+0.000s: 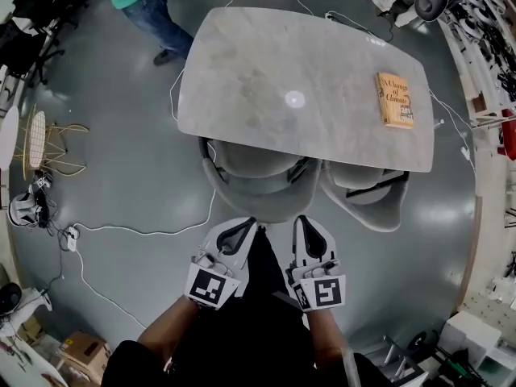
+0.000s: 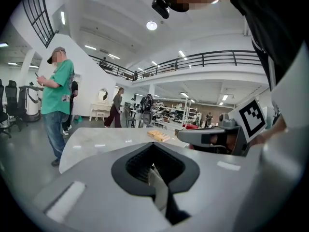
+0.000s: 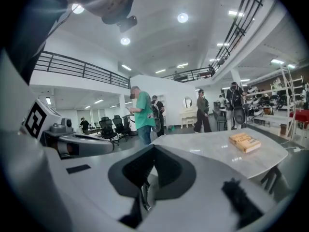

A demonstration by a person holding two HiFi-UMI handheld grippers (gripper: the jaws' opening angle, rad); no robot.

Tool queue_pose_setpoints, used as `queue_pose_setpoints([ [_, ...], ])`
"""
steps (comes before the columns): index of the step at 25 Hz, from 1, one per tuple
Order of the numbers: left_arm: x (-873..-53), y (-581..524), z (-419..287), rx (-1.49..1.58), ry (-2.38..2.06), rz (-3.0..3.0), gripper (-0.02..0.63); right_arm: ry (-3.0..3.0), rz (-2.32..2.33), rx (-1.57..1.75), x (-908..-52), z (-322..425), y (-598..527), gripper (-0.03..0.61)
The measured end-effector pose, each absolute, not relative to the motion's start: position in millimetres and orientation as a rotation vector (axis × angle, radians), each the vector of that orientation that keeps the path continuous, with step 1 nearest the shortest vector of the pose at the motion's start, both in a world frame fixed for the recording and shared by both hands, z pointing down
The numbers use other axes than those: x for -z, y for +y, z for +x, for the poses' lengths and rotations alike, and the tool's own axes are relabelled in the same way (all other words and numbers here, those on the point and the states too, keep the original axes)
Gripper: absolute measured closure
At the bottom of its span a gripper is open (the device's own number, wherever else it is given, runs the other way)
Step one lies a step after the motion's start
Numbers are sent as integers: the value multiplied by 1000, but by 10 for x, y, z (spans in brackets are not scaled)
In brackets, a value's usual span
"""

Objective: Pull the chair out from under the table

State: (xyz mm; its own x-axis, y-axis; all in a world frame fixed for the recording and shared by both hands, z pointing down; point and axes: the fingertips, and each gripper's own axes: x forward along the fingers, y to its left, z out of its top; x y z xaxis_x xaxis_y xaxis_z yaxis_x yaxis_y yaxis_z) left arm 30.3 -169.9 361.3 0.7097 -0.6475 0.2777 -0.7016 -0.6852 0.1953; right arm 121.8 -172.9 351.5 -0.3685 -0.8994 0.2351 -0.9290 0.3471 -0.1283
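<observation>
Both claws fully closed, nothing in them. Left claw (image 1: 241, 226) and right claw (image 1: 306, 222) sit side by side just near of the grey shell chair (image 1: 258, 193); can't tell if they touch it. Chair is tucked under the near edge of the tabletop (image 1: 266, 79), seat hidden and curved backrest sticking out, with a second chair (image 1: 371, 201) to its right. Shell looks rigid, smooth, probably slippery and moderately heavy. Should slide on the glossy floor (image 1: 137, 192). Open up, then pinch the backrest's top rim, one claw per side.
</observation>
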Motion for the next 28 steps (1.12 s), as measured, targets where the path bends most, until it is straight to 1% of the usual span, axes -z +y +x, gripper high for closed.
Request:
queue_pose_setpoints([
  [4,-3748,-1714,425,-290,-1042,2631,606,-2472,1633,-385,-3702,1229,-1754,563],
  [11,-4092,-1733,450,-340,-1023,2596,604,-2443,1575,-447,-4054,1223,-1751,561],
  [19,-4378,-1763,462,-452,-1033,2629,604,-2402,1469,-441,-4368,1227,-1753,560],
  [20,-4412,-1752,465,-473,-1029,2640,604,-2391,1453,-437,-4392,1226,-1752,555],
  [22,-4499,-1723,469,-521,-1007,2668,604,-2371,1411,-428,-4464,1220,-1733,521],
  [24,-4635,-1665,480,-582,-955,2699,603,-2360,1369,-419,-4547,1214,-1702,508],
  [28,-4829,-1608,522,-670,-887,2717,560,-2361,1258,-337,-4685,1181,-1662,474],
])
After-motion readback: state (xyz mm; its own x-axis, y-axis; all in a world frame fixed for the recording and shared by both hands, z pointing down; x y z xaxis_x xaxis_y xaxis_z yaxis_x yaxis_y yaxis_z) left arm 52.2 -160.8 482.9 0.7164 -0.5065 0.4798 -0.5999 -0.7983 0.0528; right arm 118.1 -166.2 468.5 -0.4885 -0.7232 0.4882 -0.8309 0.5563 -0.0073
